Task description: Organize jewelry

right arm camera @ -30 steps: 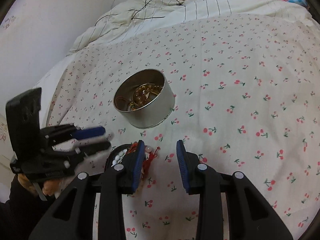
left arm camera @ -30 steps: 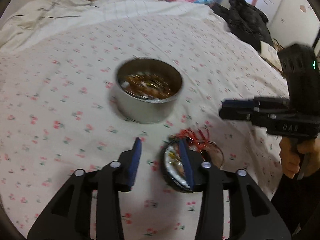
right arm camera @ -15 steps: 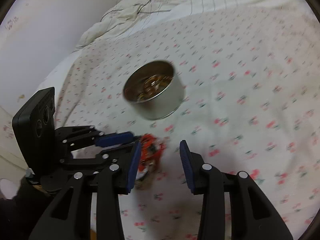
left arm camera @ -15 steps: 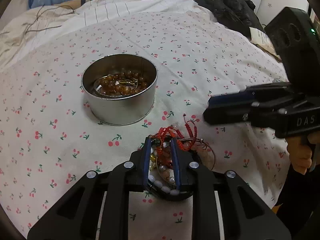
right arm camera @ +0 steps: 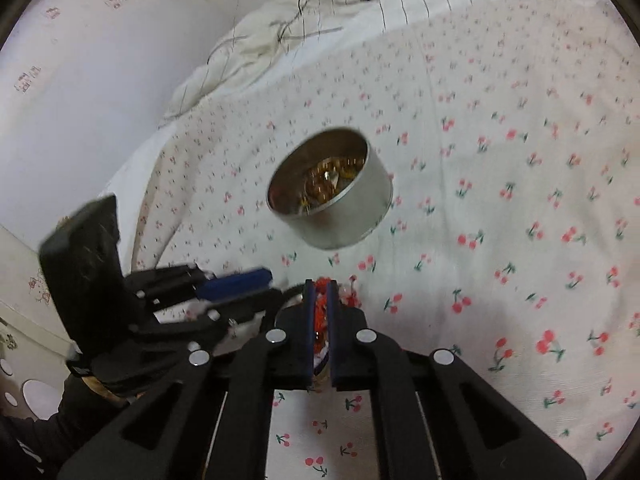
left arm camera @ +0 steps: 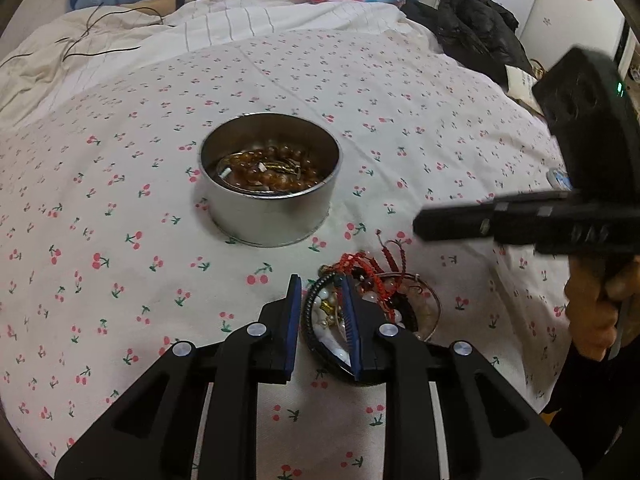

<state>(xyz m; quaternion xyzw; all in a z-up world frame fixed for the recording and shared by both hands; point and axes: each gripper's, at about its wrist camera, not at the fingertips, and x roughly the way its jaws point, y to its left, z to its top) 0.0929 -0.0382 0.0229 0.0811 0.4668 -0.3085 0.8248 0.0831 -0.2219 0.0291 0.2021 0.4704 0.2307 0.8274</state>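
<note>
A small black-rimmed dish (left arm camera: 310, 332) heaped with pearl beads and bracelets lies on the cherry-print bedsheet. My left gripper (left arm camera: 322, 312) straddles its left rim, one pad outside and one among the beads, shut on it. A red cord bracelet (left arm camera: 352, 260) tops the heap. My right gripper (right arm camera: 319, 308) is shut on that red cord bracelet (right arm camera: 320, 312), which shows between the pads. Seen from the left wrist, the right gripper (left arm camera: 418, 226) reaches in from the right, blurred. The left gripper (right arm camera: 274, 285) comes in from the left. Behind stands a round metal tin (left arm camera: 272, 216) (right arm camera: 352, 216) holding amber bead bracelets (left arm camera: 272, 172).
A person's hand (left arm camera: 596, 320) holds the right gripper's handle. A black jacket (left arm camera: 472, 28) lies at the far right of the bed, a thin black cable (left arm camera: 100, 50) on the quilt at the back left. The bed's edge and a white wall (right arm camera: 80, 100) lie left.
My left gripper's jaws went from wide open to narrow around the dish's rim. My right gripper shifted over the heap and shut on the red cord.
</note>
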